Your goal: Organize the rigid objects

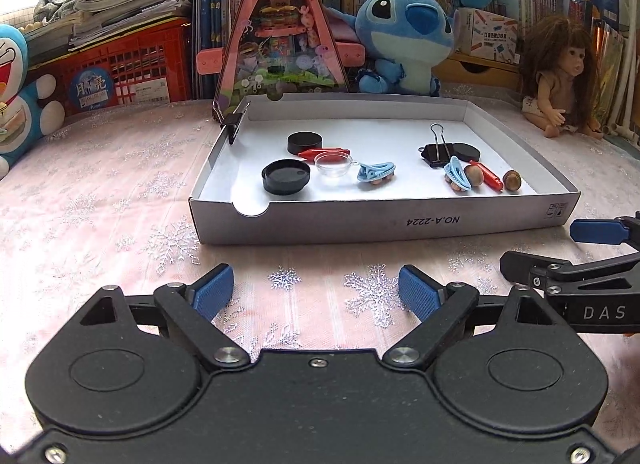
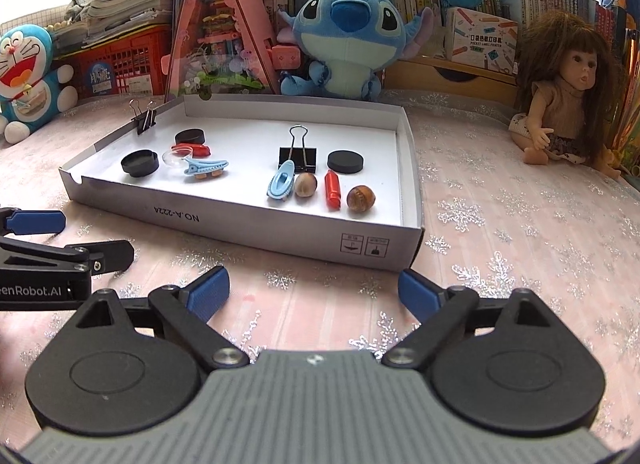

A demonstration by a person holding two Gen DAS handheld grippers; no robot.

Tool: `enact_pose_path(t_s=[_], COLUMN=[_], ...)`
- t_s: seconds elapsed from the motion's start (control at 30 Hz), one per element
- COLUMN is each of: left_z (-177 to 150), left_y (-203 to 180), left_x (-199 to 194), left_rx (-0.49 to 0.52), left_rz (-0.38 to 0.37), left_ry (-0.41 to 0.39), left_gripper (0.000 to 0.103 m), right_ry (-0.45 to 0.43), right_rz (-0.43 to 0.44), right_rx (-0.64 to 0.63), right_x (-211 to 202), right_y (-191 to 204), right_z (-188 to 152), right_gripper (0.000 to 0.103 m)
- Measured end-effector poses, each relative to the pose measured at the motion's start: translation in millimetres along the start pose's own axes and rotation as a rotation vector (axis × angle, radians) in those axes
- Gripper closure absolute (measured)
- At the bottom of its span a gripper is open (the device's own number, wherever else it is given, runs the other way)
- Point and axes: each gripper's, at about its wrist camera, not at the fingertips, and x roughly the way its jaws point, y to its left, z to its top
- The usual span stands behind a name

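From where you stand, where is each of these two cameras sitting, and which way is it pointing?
Left wrist: sits on the left gripper, low over the table, facing the white box and toy shelf; its own open blue fingers show, with the right gripper at the right edge.
Right wrist: sits on the right gripper, facing the same box from further right; its open fingers show, with the left gripper at the left edge.
Shared: the box, the blue plush, the doll.

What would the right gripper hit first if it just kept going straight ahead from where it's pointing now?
Most likely the near wall of the white box, ahead of the open right gripper; only bare tablecloth lies between, though depth is uncertain.
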Motion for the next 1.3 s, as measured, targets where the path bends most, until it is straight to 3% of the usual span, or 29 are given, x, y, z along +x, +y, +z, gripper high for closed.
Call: enact_pose_path(t_s=[0.07, 0.37, 1.3], left_z=[-0.2, 0.2, 0.4], left_y=[-0.4, 5.0, 4.4], left_x=[2.1, 6.3, 7.8], left_rx=[0.003, -0.023, -0.021], left_rz=[0.007, 0.044, 0.046], left_ry=[0.010, 0.025, 0.027], left_gripper=[0.009, 0.001, 0.000], right_ry=[0.013, 0.034, 0.034], right_rz=[-0.010, 0.002, 0.002], right_rx=[0.002, 0.040, 0.040], right_x=[2.9, 7.7, 7.1], right_y=[0.2, -7.4, -6.9], right_z=[0.6, 0.3, 0.5], right_gripper=[0.000, 0.000, 0.000])
